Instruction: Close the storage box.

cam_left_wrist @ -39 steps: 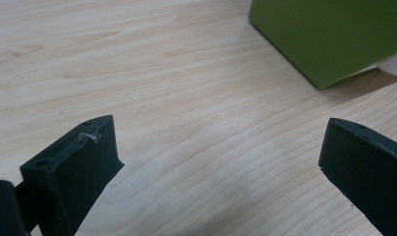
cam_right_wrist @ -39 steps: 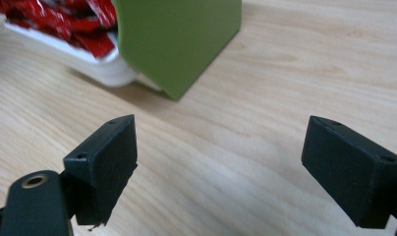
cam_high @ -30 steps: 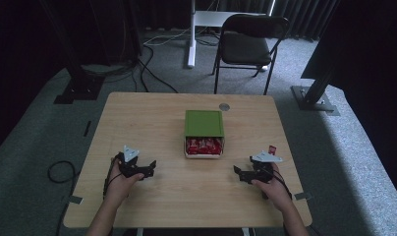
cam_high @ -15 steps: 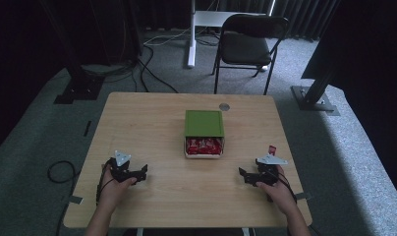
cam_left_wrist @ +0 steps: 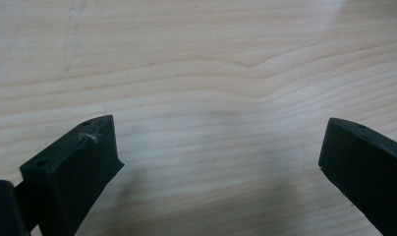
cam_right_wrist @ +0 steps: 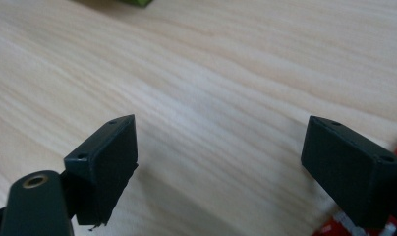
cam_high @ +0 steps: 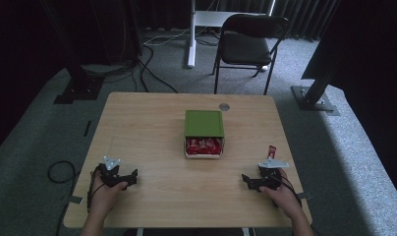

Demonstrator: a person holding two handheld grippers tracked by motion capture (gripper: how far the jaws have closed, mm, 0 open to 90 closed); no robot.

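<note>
A pale wooden counter (cam_high: 152, 128) stands on grey carpet in a dim room, a folding chair (cam_high: 248, 46) behind it. Both tongs rest at its near edge, jaws wide apart and holding nothing: the left tongs (cam_high: 130, 178) well off to the left, the right tongs (cam_high: 247, 181) just beside a small red packet (cam_high: 271, 150). That packet lies nearest the right hand, while the green-lidded box (cam_high: 204, 132) of red packets sits ahead at the middle, between the two tongs.
</note>
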